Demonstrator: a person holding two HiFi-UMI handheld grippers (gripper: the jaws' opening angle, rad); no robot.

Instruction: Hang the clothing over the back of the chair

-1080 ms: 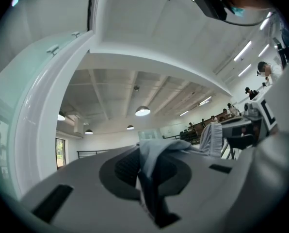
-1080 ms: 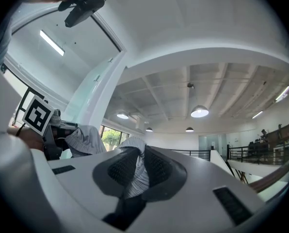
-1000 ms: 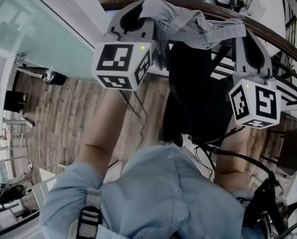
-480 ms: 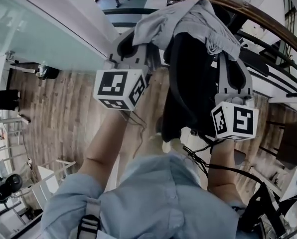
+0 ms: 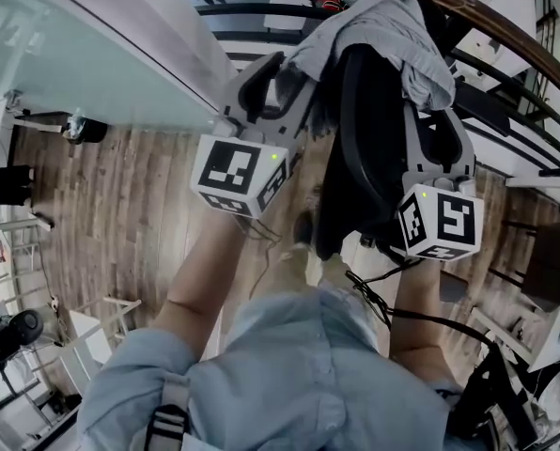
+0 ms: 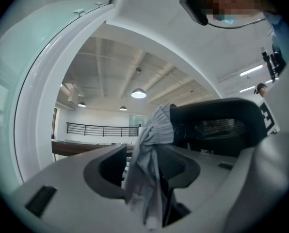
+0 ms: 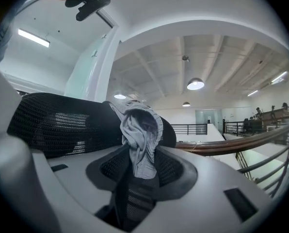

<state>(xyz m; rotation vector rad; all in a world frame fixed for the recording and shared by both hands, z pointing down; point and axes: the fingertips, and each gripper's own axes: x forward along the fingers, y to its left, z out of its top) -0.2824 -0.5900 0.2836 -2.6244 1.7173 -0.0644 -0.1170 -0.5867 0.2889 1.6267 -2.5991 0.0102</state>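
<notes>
Clothing (image 5: 385, 28), grey, rumpled, over chair back (image 5: 363, 148)

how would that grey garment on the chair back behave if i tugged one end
Probably floppy: the grey garment sags in bunched folds over the chair back. Likely light, since its thin ends dangle loosely. A tug on one end might slide it off, as it only rests draped there.

We logged clothing (image 5: 393, 40) draped on top of the chair back (image 5: 365, 148), railing (image 5: 505, 43) behind the chair, glass partition (image 5: 73, 54) to its left, floor (image 5: 120, 214) below.
</notes>
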